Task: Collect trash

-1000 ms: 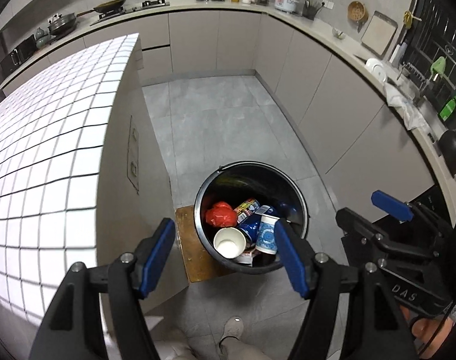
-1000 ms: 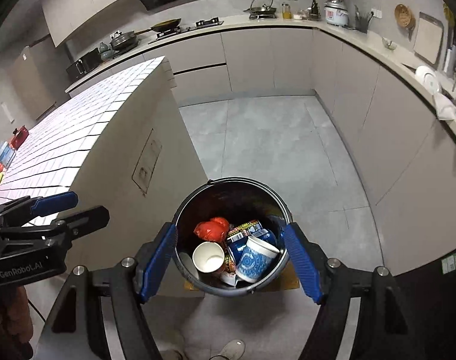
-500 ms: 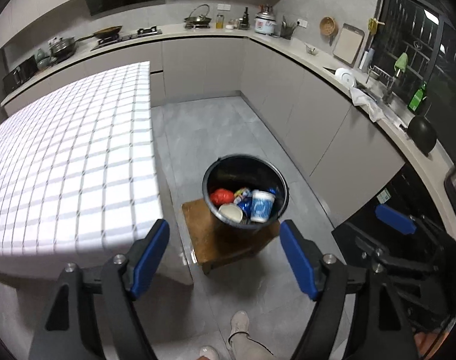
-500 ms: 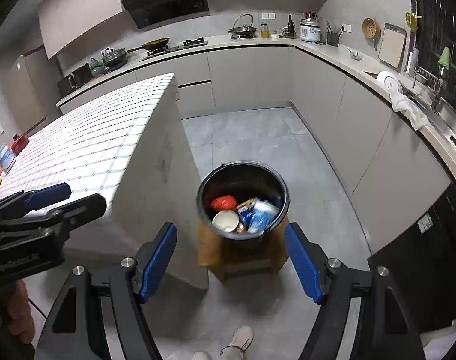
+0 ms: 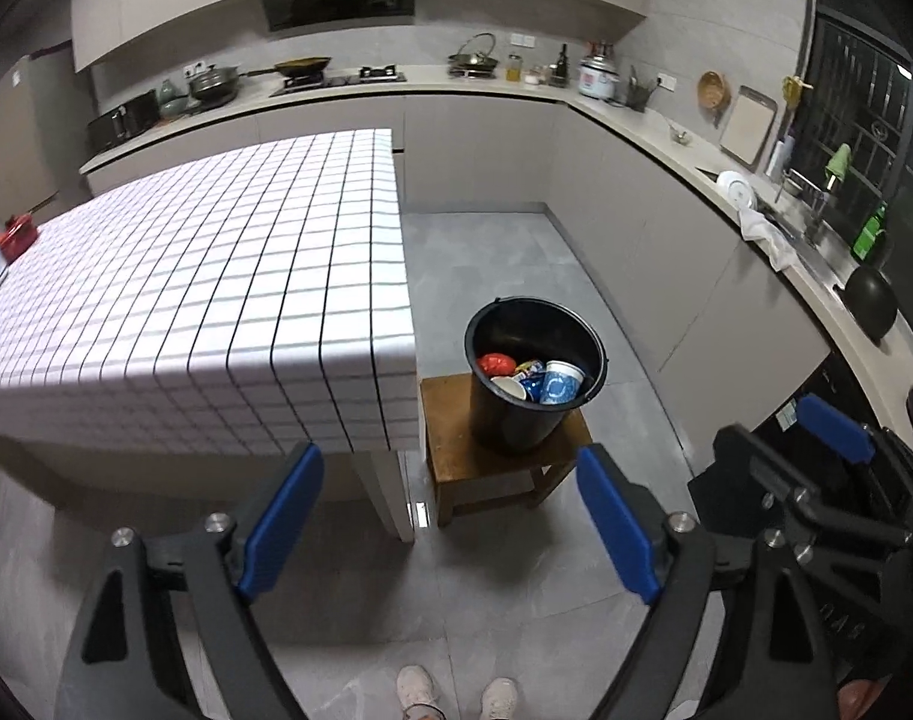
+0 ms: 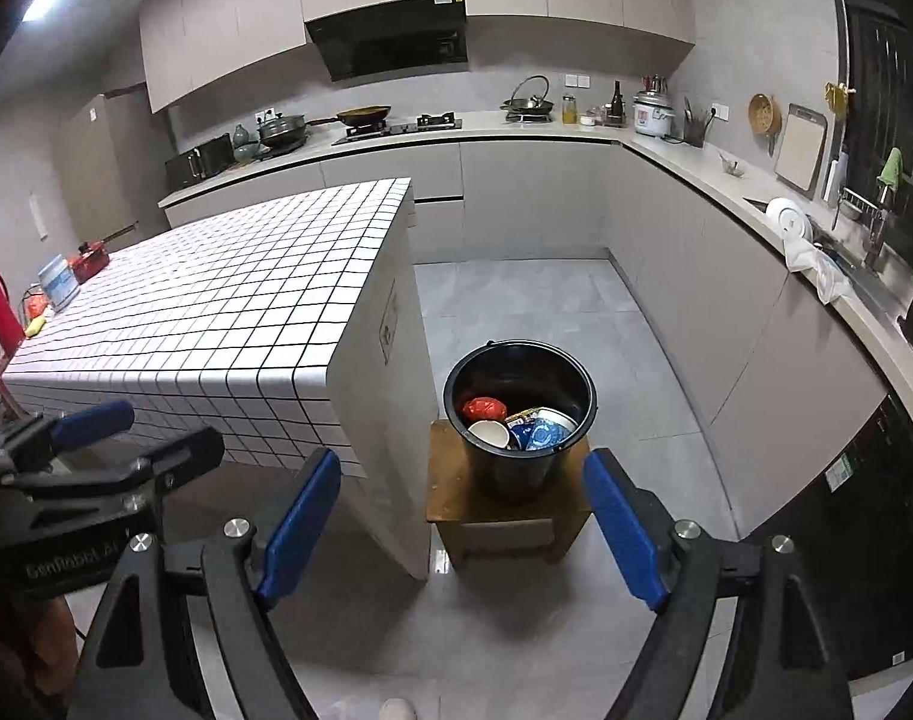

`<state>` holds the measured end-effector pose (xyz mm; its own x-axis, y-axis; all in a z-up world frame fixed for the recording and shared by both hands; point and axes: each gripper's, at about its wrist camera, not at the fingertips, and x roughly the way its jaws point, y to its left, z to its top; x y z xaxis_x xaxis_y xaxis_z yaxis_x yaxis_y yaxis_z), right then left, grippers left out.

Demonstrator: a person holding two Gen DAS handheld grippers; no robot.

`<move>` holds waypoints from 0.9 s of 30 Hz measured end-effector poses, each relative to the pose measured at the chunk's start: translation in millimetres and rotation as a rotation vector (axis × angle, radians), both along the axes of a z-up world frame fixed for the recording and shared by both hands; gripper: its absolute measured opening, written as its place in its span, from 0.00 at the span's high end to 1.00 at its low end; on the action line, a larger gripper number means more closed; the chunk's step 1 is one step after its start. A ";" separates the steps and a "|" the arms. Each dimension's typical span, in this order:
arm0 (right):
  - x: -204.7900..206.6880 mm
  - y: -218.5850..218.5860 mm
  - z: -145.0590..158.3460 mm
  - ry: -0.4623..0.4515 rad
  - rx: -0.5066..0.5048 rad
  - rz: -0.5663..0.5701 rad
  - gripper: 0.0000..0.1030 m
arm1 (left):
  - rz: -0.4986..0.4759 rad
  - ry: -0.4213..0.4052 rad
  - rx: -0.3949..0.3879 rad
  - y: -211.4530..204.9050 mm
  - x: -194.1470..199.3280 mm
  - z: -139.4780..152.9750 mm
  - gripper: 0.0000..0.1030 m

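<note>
Tiled island point(image 5: 216, 276) fills 9 to 11 o'clock; a red box point(image 5: 17, 235) sits at its far left edge. Wooden stool point(image 5: 456, 456) on grey floor just past centre, touching the island's corner. Worktop runs 10 to 3 o'clock: frying pan point(image 5: 303, 65) on hob at 12, rice cooker point(image 5: 597, 77) at 1, white plate point(image 5: 737, 187) at 2.

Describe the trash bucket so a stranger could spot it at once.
Find the white-tiled island in the middle of the kitchen. Beside its near corner stands a low wooden stool, and the black bucket sits on it. It alone holds cups and wrappers.
</note>
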<state>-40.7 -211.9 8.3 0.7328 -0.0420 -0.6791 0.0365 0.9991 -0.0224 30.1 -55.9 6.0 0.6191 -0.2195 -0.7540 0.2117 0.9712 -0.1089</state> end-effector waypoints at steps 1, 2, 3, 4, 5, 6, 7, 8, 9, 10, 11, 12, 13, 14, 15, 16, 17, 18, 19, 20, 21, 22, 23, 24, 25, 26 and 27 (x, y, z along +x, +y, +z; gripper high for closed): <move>-2.9 -2.6 0.8 -0.002 0.002 0.005 0.18 | 0.008 -0.001 -0.003 -0.9 -4.0 0.0 0.15; -4.4 -4.8 1.5 -0.003 0.002 0.009 0.18 | 0.018 0.000 -0.007 -1.4 -7.1 0.5 0.15; -6.6 -7.4 1.3 -0.002 0.000 0.011 0.18 | 0.027 0.001 -0.012 -3.0 -8.8 0.8 0.15; -8.6 -9.5 1.1 0.000 0.003 0.012 0.18 | 0.033 0.000 -0.013 -1.5 -14.7 0.5 0.15; -9.0 -11.0 1.1 0.001 0.007 0.014 0.18 | 0.037 -0.001 -0.009 -3.2 -16.0 1.1 0.15; -10.8 -13.5 1.2 0.000 0.013 0.014 0.18 | 0.041 -0.003 -0.007 -2.3 -19.6 1.0 0.15; -12.4 -15.1 1.5 -0.002 0.020 0.014 0.18 | 0.046 -0.009 -0.003 -3.3 -21.8 2.0 0.15; -13.5 -15.6 2.1 -0.004 0.025 0.017 0.18 | 0.051 -0.015 0.002 -4.1 -23.9 2.8 0.15; -14.9 -15.9 2.8 -0.008 0.027 0.020 0.18 | 0.055 -0.017 0.004 -4.4 -26.1 3.0 0.15; -16.0 -16.2 3.3 -0.012 0.027 0.022 0.18 | 0.059 -0.019 0.005 -4.2 -29.2 2.8 0.15; -16.4 -16.4 3.8 -0.014 0.030 0.026 0.18 | 0.064 -0.020 0.006 -4.3 -30.5 2.9 0.15; -17.4 -15.8 3.8 -0.015 0.031 0.029 0.18 | 0.067 -0.021 0.007 -4.3 -33.5 2.6 0.15; -18.1 -15.6 4.0 -0.018 0.033 0.033 0.18 | 0.069 -0.022 0.009 -4.6 -34.3 2.7 0.15; -18.8 -15.1 3.9 -0.019 0.034 0.036 0.18 | 0.073 -0.024 0.010 -4.6 -35.4 3.0 0.15; -18.9 -14.9 4.0 -0.019 0.036 0.039 0.18 | 0.078 -0.027 0.012 -4.6 -36.7 3.3 0.15; -18.9 -15.0 4.5 -0.019 0.039 0.043 0.18 | 0.081 -0.029 0.012 -3.8 -38.6 2.7 0.15; -19.5 -14.5 4.8 -0.021 0.039 0.047 0.18 | 0.084 -0.028 0.011 -3.3 -38.0 2.5 0.15; -19.5 -13.7 5.0 -0.022 0.036 0.051 0.18 | 0.086 -0.028 0.007 -2.9 -38.6 2.6 0.15; -19.3 -13.1 5.0 -0.023 0.033 0.053 0.18 | 0.088 -0.030 0.005 -2.4 -39.3 2.9 0.15; -19.4 -12.8 5.2 -0.023 0.034 0.055 0.18 | 0.092 -0.034 0.006 -2.2 -39.5 3.4 0.15; -19.1 -12.7 5.4 -0.024 0.035 0.056 0.18 | 0.094 -0.037 0.010 -2.2 -40.0 3.7 0.15; -18.4 -12.9 5.7 -0.024 0.036 0.056 0.18 | 0.094 -0.039 0.012 -2.4 -41.2 3.6 0.15; -17.8 -13.6 6.2 -0.024 0.038 0.058 0.18 | 0.095 -0.038 0.013 -2.2 -41.1 3.6 0.15; -17.7 -13.9 6.6 -0.026 0.039 0.059 0.18 | 0.096 -0.039 0.013 -2.4 -42.7 3.4 0.15; -17.5 -14.4 6.8 -0.028 0.038 0.059 0.18 | 0.098 -0.040 0.014 -2.2 -42.7 3.5 0.15; -17.3 -14.7 6.5 -0.028 0.037 0.059 0.18 | 0.100 -0.042 0.014 -2.4 -43.1 3.6 0.15; -17.5 -14.7 6.2 -0.028 0.038 0.061 0.18 | 0.099 -0.042 0.015 -2.3 -42.9 3.5 0.15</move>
<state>-58.2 -226.6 14.5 0.7522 0.0282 -0.6583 -0.0239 0.9996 0.0156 -12.7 -58.2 9.5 0.6680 -0.1447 -0.7300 0.1186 0.9891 -0.0875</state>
